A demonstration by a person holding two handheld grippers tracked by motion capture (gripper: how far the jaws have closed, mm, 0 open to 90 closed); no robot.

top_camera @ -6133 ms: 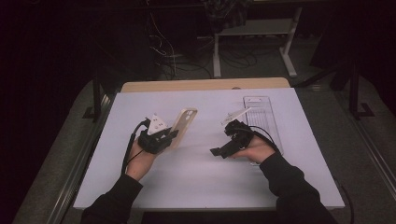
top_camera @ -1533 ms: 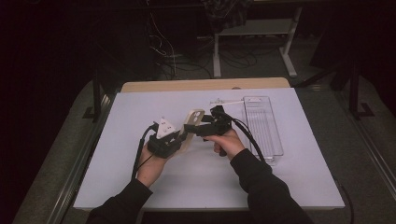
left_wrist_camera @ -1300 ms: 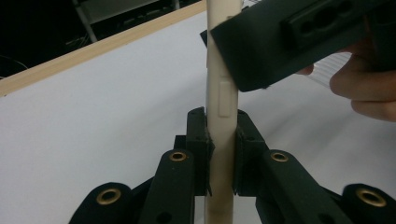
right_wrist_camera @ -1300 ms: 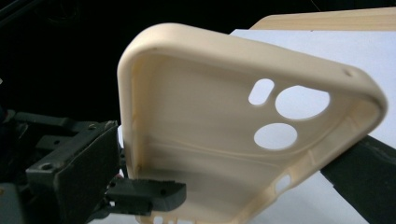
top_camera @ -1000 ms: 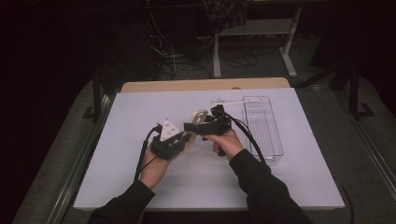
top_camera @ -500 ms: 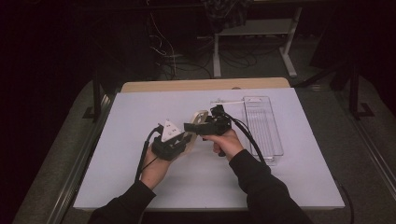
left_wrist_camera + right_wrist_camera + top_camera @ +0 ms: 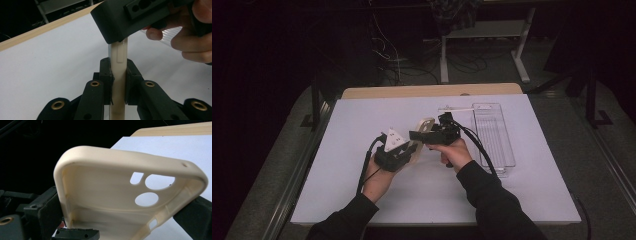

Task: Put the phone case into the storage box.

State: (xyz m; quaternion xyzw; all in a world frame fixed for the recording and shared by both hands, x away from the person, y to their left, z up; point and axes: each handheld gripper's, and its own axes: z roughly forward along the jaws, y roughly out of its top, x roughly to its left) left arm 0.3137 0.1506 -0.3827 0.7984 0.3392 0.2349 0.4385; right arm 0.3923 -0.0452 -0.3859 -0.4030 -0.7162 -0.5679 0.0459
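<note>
I am now holding the cream phone case (image 7: pixel 420 137) upright above the table's middle, my left gripper (image 7: pixel 118 75) pinching its edge, while my right gripper (image 7: pixel 418 136), brought across from the table's right side, is closing onto its rim, setting up a two-handed handover.

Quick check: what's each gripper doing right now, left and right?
Left gripper: shut on the phone case.
Right gripper: at the case's top end; grip cannot be told.
</note>
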